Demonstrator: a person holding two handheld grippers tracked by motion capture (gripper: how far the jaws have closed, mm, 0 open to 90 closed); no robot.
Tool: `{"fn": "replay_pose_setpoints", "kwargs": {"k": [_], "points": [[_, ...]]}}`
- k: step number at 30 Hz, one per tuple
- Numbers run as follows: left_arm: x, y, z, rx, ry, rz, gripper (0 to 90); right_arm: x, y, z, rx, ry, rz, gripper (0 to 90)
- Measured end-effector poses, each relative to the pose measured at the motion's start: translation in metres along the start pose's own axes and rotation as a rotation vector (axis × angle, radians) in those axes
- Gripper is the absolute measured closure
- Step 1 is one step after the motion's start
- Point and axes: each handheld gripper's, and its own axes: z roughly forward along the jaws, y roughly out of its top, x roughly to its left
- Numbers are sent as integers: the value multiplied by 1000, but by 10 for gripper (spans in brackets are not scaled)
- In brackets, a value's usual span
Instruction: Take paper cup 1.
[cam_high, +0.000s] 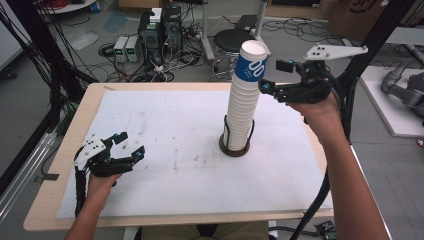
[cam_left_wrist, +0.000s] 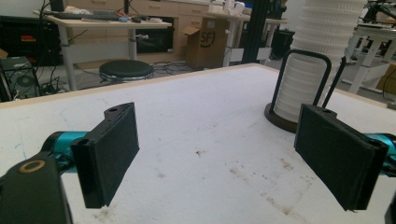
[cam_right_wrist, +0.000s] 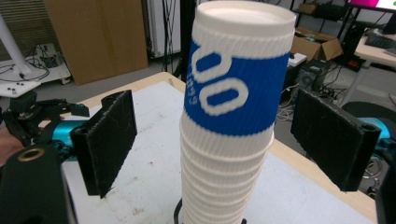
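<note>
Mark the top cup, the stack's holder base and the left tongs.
top cup (cam_right_wrist: 236, 88), right gripper view, on its blue band.
holder base (cam_high: 235, 149), high view, on the dark round rim.
left tongs (cam_high: 131, 144), high view, between the fingertips.

- The black two-jaw left gripper sits low over the near left of the table, held in the person's left hand, its jaws spread wide with nothing between them.
- The black two-jaw right gripper is raised high at the far right in the right hand, forearm angled up, jaws wide apart.
</note>
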Motion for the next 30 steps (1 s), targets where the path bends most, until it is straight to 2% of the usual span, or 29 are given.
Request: {"fn": "replay_pose_setpoints", "kwargs": {"k": [1, 9, 15, 21, 23, 30], "points": [[0, 0, 0, 1, -2, 1, 138, -4, 8, 5, 7, -10, 5, 145], [-1, 0, 2, 5, -10, 1, 138, -8, 30, 20, 31, -13, 13, 145], [0, 0, 3, 5, -12, -1, 138, -8, 46, 35, 83, -16, 9, 145], [0, 0, 3, 8, -15, -3, 138, -13, 49, 42, 106, -22, 21, 165], [0, 0, 3, 9, -14, -5, 138, -14, 49, 43, 111, -5, 21, 253], [1, -1, 4, 12, -15, -2, 138, -14, 49, 43, 114, 3, 10, 287]]}}
